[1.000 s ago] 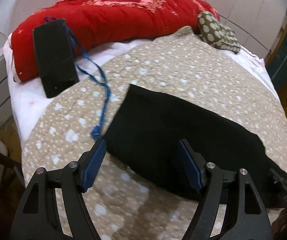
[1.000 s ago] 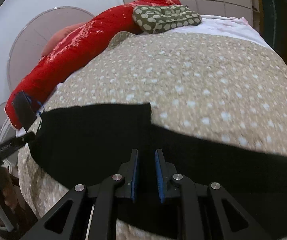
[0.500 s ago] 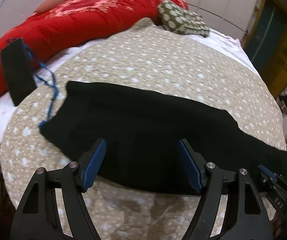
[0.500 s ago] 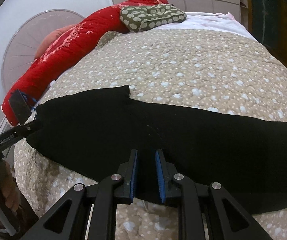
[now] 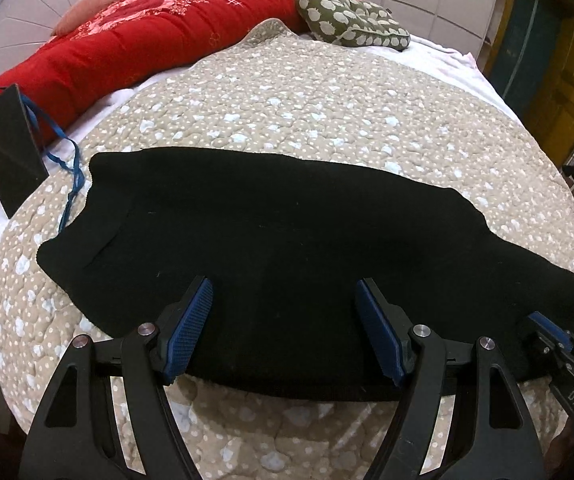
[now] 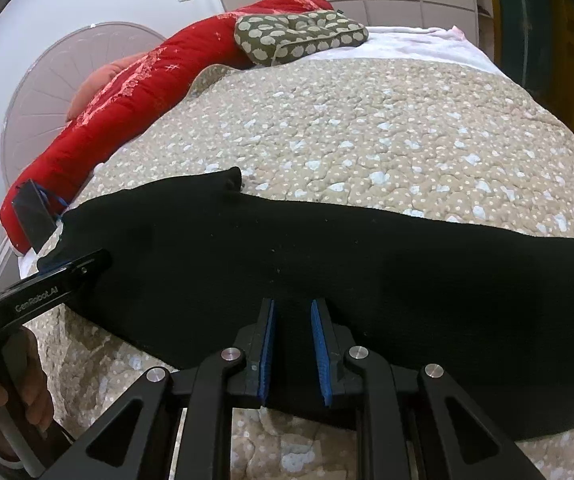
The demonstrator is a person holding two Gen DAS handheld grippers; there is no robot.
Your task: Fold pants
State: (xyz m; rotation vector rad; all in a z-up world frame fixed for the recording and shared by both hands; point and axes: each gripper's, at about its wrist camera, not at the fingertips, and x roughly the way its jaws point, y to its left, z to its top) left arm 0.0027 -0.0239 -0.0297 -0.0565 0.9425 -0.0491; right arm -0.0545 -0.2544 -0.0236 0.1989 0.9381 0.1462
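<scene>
Altogether one pair of black pants [image 5: 287,232] lies flat across the spotted beige quilt [image 5: 327,112], stretched lengthwise from left to right along the near side of the bed. Two grippers work it. Behind the quilt sit one long red bolster [image 5: 119,48], one green spotted cushion [image 5: 351,24] and one flat black case [image 5: 11,144] with a single blue cord [image 5: 69,168] trailing toward the pants' left end.

The left gripper [image 5: 285,332] has its two blue-padded fingers spread wide, with the near edge of the pants lying between them; the pads stand clear of each other and clamp nothing. The right gripper [image 6: 291,344] has its fingers drawn nearly together with only a narrow gap, and the near edge of the pants sits in that gap; whether the pads actually pinch the cloth I cannot tell. From the right wrist view, the person's left hand [image 6: 19,392] grips the handle of the left tool at the pants' left end
</scene>
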